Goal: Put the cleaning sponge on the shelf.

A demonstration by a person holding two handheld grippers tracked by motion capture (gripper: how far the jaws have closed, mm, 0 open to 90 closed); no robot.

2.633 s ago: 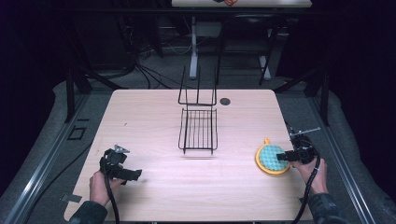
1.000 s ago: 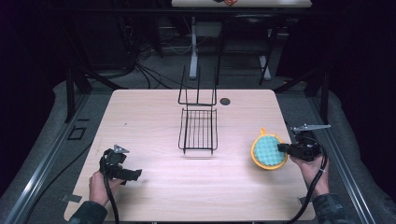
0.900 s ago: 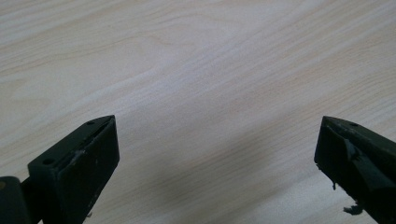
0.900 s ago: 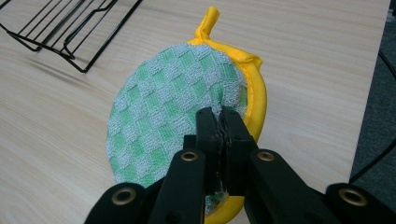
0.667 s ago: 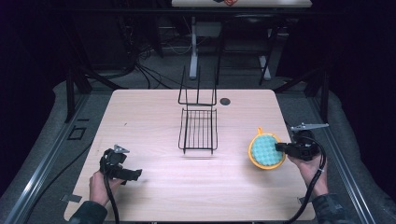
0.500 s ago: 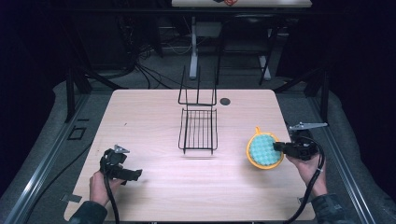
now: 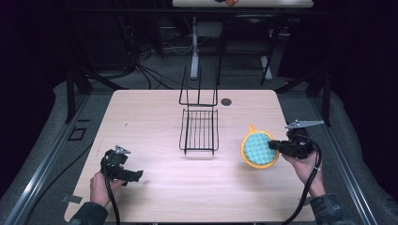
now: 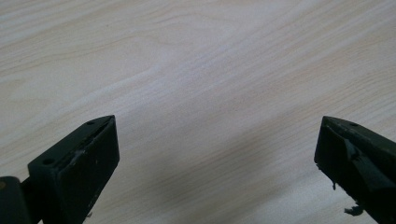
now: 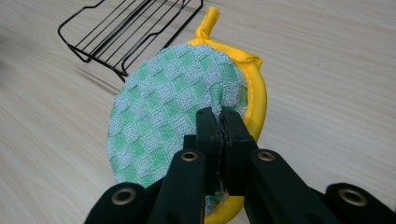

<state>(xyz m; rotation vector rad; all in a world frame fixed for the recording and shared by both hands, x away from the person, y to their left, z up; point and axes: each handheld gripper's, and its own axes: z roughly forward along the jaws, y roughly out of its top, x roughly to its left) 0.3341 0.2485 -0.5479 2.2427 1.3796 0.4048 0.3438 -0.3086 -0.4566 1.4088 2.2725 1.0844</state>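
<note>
My right gripper (image 7: 278, 146) has its jaws clamped together on the near edge of the round green-checked potholder with yellow rim and loop (image 7: 258, 149), held tilted off the light wood-grain table (image 7: 155, 112) at centre-right of the high view. In the right gripper view the yellow loop (image 9: 208, 21) points toward the black wire rack (image 9: 133, 25) at upper left, close but apart. Bare wood lies between potholder and the table's right edge. My left gripper (image 7: 131, 176), lower left, has its jaws wide apart over bare tabletop, nothing between them.
</note>
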